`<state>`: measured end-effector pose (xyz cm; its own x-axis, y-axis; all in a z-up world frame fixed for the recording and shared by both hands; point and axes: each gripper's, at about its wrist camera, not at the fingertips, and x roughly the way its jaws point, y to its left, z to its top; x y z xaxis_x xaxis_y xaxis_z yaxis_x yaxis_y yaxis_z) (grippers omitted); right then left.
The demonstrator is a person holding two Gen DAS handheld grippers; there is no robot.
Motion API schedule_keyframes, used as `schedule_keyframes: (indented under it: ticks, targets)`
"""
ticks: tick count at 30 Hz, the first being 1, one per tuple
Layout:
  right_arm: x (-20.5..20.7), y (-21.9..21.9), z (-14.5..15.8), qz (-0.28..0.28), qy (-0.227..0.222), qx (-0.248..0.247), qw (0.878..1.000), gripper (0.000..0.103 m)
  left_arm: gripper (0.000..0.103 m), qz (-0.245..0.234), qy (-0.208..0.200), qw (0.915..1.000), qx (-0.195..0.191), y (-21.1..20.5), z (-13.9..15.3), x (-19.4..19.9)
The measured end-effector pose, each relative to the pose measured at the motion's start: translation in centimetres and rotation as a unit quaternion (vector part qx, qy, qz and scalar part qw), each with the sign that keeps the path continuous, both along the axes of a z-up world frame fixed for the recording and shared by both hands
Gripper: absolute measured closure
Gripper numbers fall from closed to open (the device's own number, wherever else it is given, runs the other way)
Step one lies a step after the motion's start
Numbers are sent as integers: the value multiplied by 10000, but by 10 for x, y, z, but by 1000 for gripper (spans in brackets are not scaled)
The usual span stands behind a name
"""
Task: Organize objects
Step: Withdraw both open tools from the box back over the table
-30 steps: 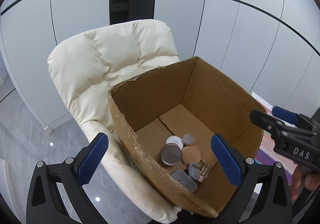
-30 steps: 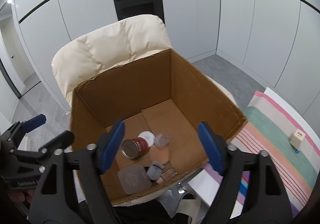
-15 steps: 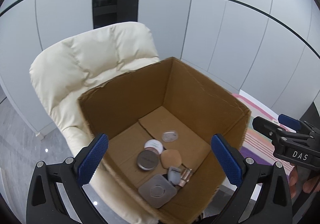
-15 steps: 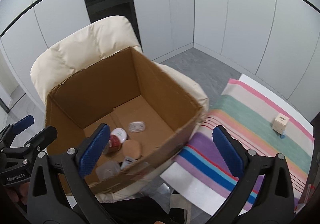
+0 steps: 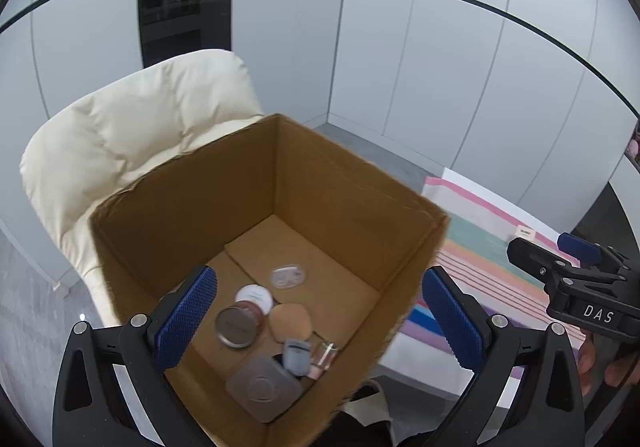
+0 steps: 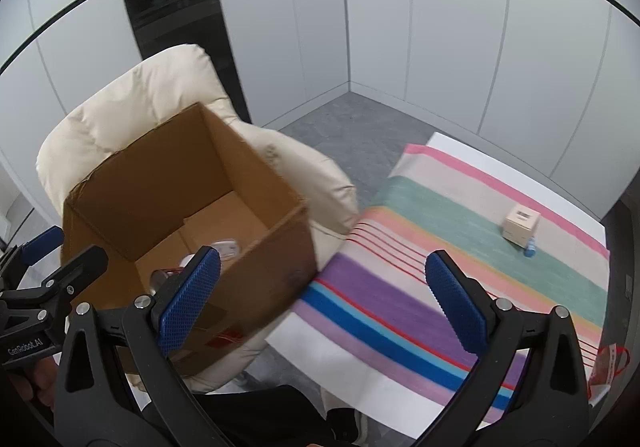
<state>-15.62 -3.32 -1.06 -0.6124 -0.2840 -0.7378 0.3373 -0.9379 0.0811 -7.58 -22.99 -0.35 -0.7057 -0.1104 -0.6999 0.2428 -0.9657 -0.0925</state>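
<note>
An open cardboard box (image 5: 352, 183) (image 6: 248, 247) sits on a cream padded chair (image 5: 132, 127) (image 6: 156, 95). Inside lie several small cosmetics: a round tin (image 5: 236, 327), a white-lidded jar (image 5: 254, 297), a tan puff (image 5: 291, 323), a grey square compact (image 5: 262, 387) and a clear lid (image 5: 287, 277). My left gripper (image 5: 320, 319) is open and empty above the box. My right gripper (image 6: 320, 299) is open and empty, over the gap between the box and a striped cloth (image 6: 460, 247). A small beige box (image 6: 521, 225) with a blue item (image 6: 529, 250) beside it stands on the cloth.
The striped cloth covers a white table (image 6: 360, 375) right of the chair. Grey panelled walls (image 5: 440, 67) and a dark door (image 5: 184, 3) stand behind. Grey floor (image 6: 352, 127) lies between chair and wall. The right gripper's body shows in the left wrist view (image 5: 576, 287).
Both views have swung right. The box has slid left in the right wrist view, and the striped cloth with the beige box has come into fuller view. Both grippers stay open.
</note>
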Motion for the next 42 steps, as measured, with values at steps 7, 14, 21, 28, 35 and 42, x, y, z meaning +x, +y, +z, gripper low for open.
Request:
schedule_keyframes:
  ticks: [7, 14, 21, 28, 35, 42]
  targets:
    - [-3, 38, 0, -306, -4, 23, 9995, 0, 0, -322, 9, 9995, -3, 34, 1, -16]
    - [-4, 75, -2, -562, -36, 55, 9984, 0, 0, -634, -25, 9980, -4, 69, -1, -32]
    - [-3, 112, -5, -858, -87, 60, 9963, 0, 0, -893, -59, 9960, 27, 98, -1, -45]
    - [2, 161, -7, -1228, -153, 40, 9923, 0, 0, -1273, -13, 9918, 110, 136, -1, -55]
    - [12, 205, -5, -1557, -131, 54, 9877, 0, 0, -1595, 14, 9871, 134, 172, -3, -63]
    - [20, 255, -8, -1920, -184, 60, 9812, 0, 0, -1894, -20, 9819, 69, 207, -8, -76]
